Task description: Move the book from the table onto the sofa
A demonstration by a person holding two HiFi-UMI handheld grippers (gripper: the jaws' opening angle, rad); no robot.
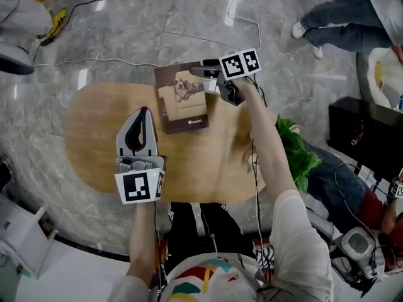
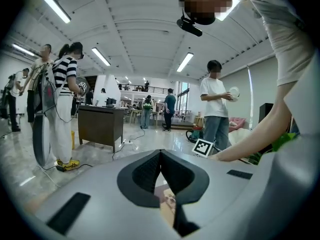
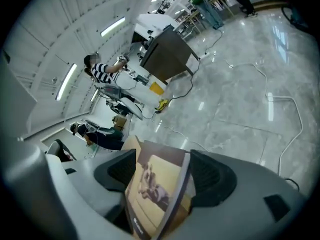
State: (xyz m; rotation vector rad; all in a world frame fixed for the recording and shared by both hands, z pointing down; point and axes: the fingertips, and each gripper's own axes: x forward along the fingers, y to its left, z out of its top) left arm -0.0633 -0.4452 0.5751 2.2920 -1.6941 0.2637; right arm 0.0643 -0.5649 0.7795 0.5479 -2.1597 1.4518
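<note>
Low in the frame, the left gripper (image 1: 144,113) hovers over the wooden table (image 1: 88,131), its jaws pressed together on nothing. Beyond it, mid-frame, the book (image 1: 179,106) lies on the table. At the book's upper right corner, the right gripper (image 1: 203,73) has its jaws spread wide around the edge.

**Book partly covered, table end out of sight**
In the head view the right gripper (image 1: 200,70) covers the book's (image 1: 181,102) far right corner, and the cover's print is too small to read. The table's (image 1: 94,124) right end is hidden behind the person's right arm (image 1: 267,150). In the left gripper view only a sliver of the book shows below the left gripper's (image 2: 160,156) closed jaws. Whether the right gripper touches the book cannot be told.
</note>
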